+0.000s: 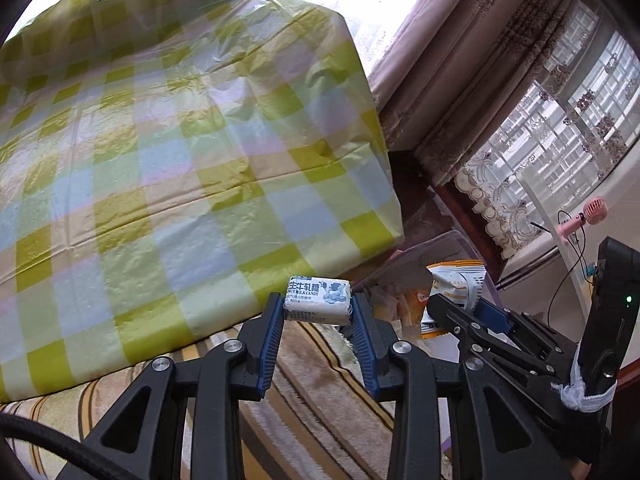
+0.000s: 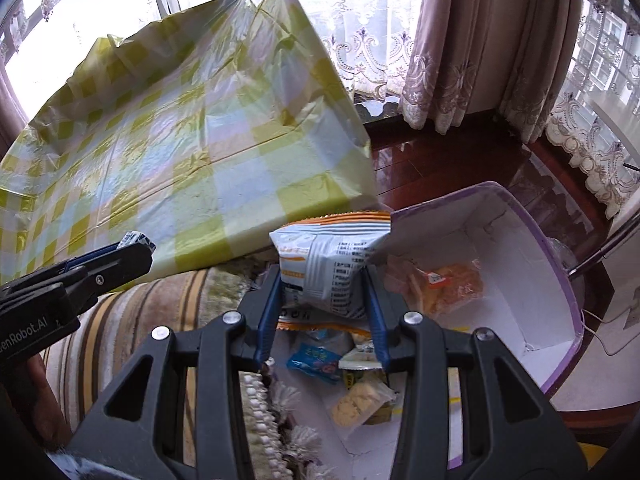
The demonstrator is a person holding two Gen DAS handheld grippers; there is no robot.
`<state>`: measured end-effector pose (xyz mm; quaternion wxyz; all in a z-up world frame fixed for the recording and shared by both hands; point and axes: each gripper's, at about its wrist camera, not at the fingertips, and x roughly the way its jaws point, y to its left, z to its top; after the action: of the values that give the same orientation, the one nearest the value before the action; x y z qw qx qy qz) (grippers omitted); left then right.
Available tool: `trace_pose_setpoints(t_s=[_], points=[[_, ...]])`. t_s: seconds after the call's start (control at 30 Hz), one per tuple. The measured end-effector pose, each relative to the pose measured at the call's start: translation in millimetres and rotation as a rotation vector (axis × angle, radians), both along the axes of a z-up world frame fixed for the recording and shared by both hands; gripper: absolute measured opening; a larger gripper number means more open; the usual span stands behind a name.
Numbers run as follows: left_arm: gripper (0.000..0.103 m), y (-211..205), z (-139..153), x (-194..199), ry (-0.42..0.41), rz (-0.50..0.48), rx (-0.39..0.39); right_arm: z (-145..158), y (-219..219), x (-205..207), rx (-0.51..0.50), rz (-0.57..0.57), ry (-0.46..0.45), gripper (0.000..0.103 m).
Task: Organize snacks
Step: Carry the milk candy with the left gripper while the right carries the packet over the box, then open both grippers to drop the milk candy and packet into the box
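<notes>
**Both grippers loaded above the snack box**

My left gripper (image 1: 318, 307) has its fingers clamped on a wrapped peanut milk candy (image 1: 319, 299), pinched at the fingertips. My right gripper (image 2: 323, 280) is closed on a white-and-orange snack packet (image 2: 328, 264), which bulges up between the blue pads (image 2: 267, 312). Below and beyond the right fingers sits the white, purple-edged storage box (image 2: 556, 280), holding a blue-wrapped sweet (image 2: 316, 362) and a pale biscuit pack (image 2: 360, 398). Ahead of both lies a green checked tablecloth (image 1: 168, 140).
</notes>
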<state>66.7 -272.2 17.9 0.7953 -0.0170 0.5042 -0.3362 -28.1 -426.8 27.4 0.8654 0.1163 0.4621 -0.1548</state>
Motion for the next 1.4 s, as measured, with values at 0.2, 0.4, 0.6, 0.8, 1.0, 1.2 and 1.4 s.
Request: trace_pose_setpoints(t_s=[0.2, 0.4, 0.6, 0.8, 1.0, 1.2, 1.4], points=[[0.035, -35, -5, -17, 0.034, -0.130, -0.017, 3, -33, -24, -0.065, -0.095, 0.014, 0.043], [0.035, -65, -10, -28, 0.066, -0.185, -0.036, 6, -58, -38, -0.122, -0.161, 0.027, 0.043], [0.035, -83, -13, -32, 0.076, -0.212, -0.049, 7, -75, -43, -0.140, -0.206, 0.030, 0.043], [0.035, -90, -13, -34, 0.083, -0.236, -0.083, 10, -79, -46, -0.161, -0.227, 0.027, 0.044], [0.054, -91, -17, -32, 0.100, -0.229, -0.077, 8, -81, -46, -0.161, -0.241, 0.033, 0.069], [0.064, -79, -24, -35, 0.166, -0.212, -0.035, 8, -76, -47, -0.167, -0.241, 0.046, 0.077], [0.064, -59, -36, -31, 0.213, -0.132, 0.018, 5, -68, -47, -0.152, -0.226, 0.068, 0.079]])
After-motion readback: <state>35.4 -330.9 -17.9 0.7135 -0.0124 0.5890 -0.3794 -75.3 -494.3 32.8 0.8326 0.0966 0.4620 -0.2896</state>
